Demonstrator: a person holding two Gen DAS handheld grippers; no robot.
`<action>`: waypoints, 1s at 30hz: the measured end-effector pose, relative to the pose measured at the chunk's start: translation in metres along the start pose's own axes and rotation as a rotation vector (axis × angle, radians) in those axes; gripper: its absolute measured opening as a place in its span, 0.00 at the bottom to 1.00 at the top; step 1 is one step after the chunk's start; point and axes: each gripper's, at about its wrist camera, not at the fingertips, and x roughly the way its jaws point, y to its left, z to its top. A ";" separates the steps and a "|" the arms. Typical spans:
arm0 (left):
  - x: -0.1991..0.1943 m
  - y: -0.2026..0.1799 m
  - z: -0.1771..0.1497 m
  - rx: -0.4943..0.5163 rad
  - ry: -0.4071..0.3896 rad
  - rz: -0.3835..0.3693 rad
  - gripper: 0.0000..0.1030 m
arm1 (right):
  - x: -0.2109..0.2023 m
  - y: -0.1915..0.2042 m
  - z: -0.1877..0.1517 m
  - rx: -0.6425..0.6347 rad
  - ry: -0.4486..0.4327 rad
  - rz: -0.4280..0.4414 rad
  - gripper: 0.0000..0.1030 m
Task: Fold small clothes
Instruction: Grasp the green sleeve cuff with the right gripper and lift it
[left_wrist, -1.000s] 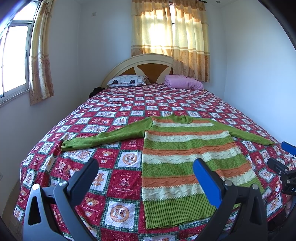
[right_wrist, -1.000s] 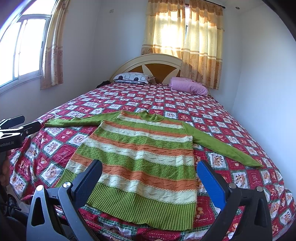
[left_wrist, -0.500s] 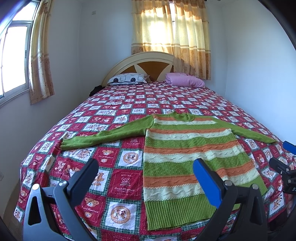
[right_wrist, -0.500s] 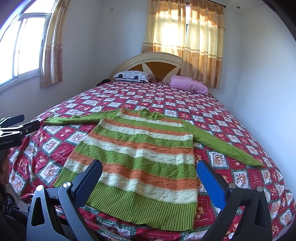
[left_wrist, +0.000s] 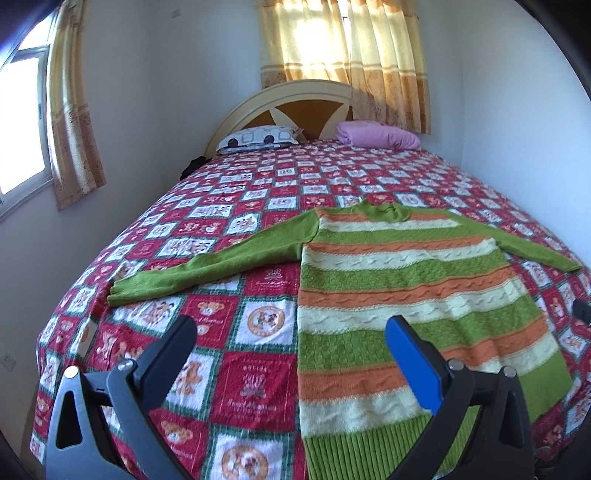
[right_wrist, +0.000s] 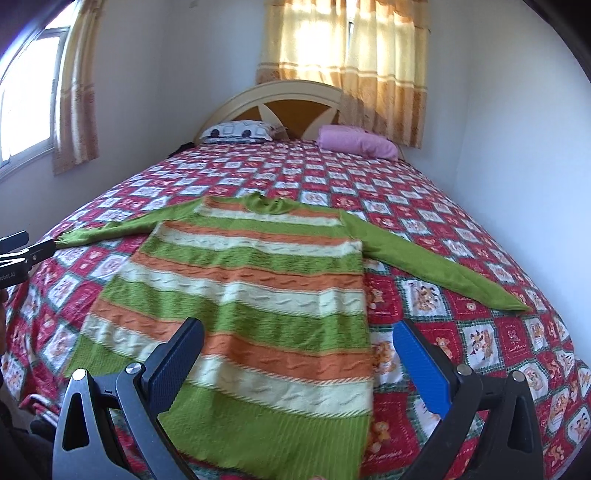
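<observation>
A green, orange and cream striped sweater (left_wrist: 399, 295) lies flat on the bed, collar toward the headboard, both green sleeves spread out to the sides. It also shows in the right wrist view (right_wrist: 258, 295). My left gripper (left_wrist: 288, 332) is open and empty, above the bedspread near the sweater's left edge and hem. My right gripper (right_wrist: 299, 336) is open and empty, above the sweater's lower right part. The left sleeve (left_wrist: 207, 266) reaches toward the bed's left edge. The right sleeve (right_wrist: 436, 262) reaches toward the right.
The bed has a red patchwork bedspread (left_wrist: 258, 184) with bear squares. A patterned pillow (left_wrist: 258, 136) and a pink pillow (left_wrist: 376, 134) lie by the headboard (left_wrist: 295, 99). Walls stand close on both sides. The left gripper's tip shows at the right wrist view's left edge (right_wrist: 18, 254).
Both grippers have moved forward and a little lower over the bed, so the sweater looks nearer and larger. The sweater has not moved. Both stay open.
</observation>
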 end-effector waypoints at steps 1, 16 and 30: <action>0.006 -0.002 0.002 0.008 0.007 0.001 1.00 | 0.005 -0.008 0.001 0.015 0.006 -0.009 0.99; 0.098 -0.047 0.026 0.091 0.103 -0.037 1.00 | 0.083 -0.137 0.003 0.257 0.135 -0.198 0.99; 0.145 -0.070 0.040 0.143 0.047 -0.003 1.00 | 0.103 -0.291 -0.004 0.557 0.225 -0.359 0.99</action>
